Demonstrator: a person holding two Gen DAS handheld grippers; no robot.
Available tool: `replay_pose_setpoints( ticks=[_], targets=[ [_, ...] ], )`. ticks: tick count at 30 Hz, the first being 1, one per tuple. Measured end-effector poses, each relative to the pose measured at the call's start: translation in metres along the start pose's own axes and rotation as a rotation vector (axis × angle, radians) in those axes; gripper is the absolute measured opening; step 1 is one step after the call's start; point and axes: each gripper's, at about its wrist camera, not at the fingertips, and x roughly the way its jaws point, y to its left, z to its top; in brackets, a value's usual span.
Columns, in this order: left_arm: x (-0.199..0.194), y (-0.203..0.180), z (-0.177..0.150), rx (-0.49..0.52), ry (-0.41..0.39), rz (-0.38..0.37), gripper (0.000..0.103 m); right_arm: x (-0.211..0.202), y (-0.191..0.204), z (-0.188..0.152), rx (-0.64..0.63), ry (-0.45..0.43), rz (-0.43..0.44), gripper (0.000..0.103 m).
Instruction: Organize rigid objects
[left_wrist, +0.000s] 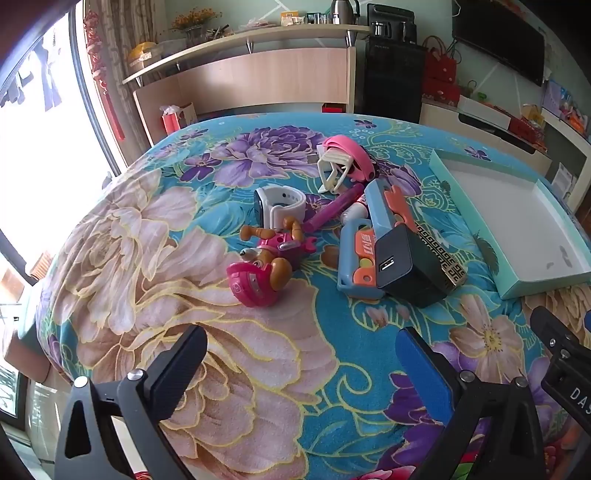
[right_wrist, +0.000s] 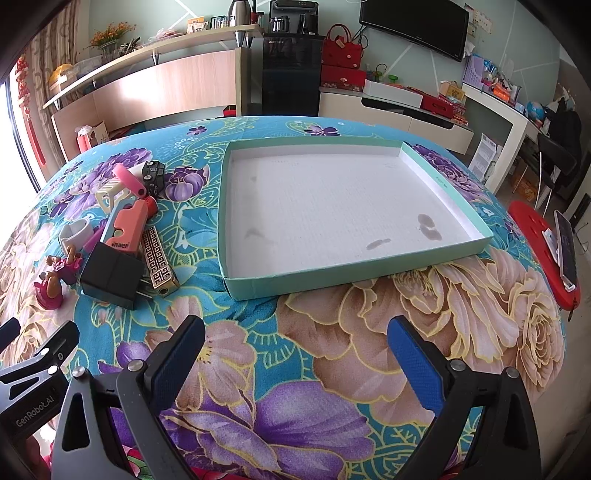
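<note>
Seemingly at the very start: nothing has been picked up yet. On a flowered blanket (left_wrist: 280, 354) lies a heap of small toys and gadgets: a pink toy dog (left_wrist: 264, 264), a white watch (left_wrist: 280, 205), a blue toy gun (left_wrist: 373, 236), and a black charger (left_wrist: 406, 271) leaning on the gun. To their right sits a shallow green tray (right_wrist: 332, 284) with nothing in it. The left gripper (left_wrist: 301, 356) hangs above the blanket near the heap, jaws wide and empty. The right gripper (right_wrist: 295, 350) hovers before the tray, also wide and empty. Next, one gripper probably must reach an item, close on it, and carry it to the tray.
</note>
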Motion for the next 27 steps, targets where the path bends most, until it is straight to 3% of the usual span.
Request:
replay_pose_setpoints(
  ticks=[27],
  targets=[
    [0.0046, 0.003, -0.0002, -0.023, 0.04, 0.013, 0.103, -0.0006, 0.0006, 0.0005, -0.002, 0.0, -0.002, 0.099]
  ],
)
